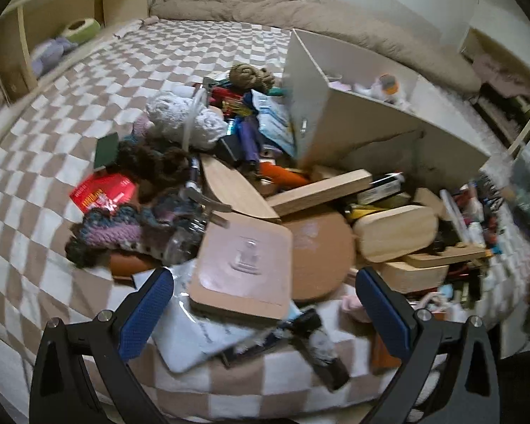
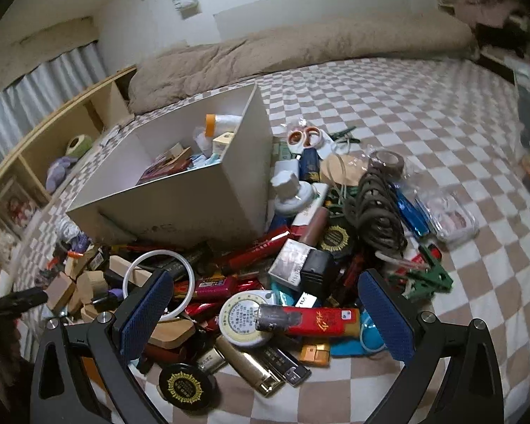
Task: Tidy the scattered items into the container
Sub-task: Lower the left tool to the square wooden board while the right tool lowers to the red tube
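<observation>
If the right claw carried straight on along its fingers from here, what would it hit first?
Most likely the round white tin with the printed label and the red lighter-shaped pack lying across it, which sit between the open right claw fingers. Depth is hard to judge, so which comes first is uncertain.

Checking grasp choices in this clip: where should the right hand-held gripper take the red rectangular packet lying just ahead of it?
Probably across the red packet's short width near its middle, coming down from above. It lies flat atop the pile with both long edges exposed, between the open right hand-held gripper's fingers.
</observation>
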Demonstrator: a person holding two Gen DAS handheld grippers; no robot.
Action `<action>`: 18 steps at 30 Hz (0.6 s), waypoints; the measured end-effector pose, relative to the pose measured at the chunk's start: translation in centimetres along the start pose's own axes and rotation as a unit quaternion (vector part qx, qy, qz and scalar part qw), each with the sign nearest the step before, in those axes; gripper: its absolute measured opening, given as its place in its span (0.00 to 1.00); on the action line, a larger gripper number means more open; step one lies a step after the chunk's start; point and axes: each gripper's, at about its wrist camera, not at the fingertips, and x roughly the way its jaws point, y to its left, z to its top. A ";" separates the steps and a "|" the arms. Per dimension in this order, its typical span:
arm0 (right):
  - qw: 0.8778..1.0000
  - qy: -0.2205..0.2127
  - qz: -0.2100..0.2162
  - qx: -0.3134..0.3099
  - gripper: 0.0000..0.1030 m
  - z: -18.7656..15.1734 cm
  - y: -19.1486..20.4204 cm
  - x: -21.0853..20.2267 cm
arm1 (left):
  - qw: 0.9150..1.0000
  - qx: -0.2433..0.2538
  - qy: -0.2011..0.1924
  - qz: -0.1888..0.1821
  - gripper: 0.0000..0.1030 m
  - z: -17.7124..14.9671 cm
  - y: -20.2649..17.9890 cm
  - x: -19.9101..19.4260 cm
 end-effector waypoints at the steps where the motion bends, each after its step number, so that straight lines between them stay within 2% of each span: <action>1: 1.000 0.003 0.005 0.008 1.00 0.0 -0.3 0.1 | 1.000 0.002 0.001 0.004 1.00 0.0 0.1 0.2; 6: 0.998 0.024 0.030 0.044 1.00 -0.2 -1.4 0.6 | 0.999 0.017 0.002 0.045 1.00 0.1 0.0 1.2; 12: 0.998 0.032 0.008 0.049 1.00 -0.9 -1.8 1.1 | 0.997 0.025 0.018 0.073 1.00 -0.2 0.1 2.4; 16: 0.998 0.040 -0.011 0.042 1.00 -1.8 -1.6 1.6 | 0.996 0.030 0.014 0.086 1.00 -0.2 -0.2 2.8; 18: 0.998 0.047 -0.019 0.034 0.95 -2.2 -1.4 1.8 | 0.995 0.033 0.012 0.090 0.99 -0.1 -0.4 3.0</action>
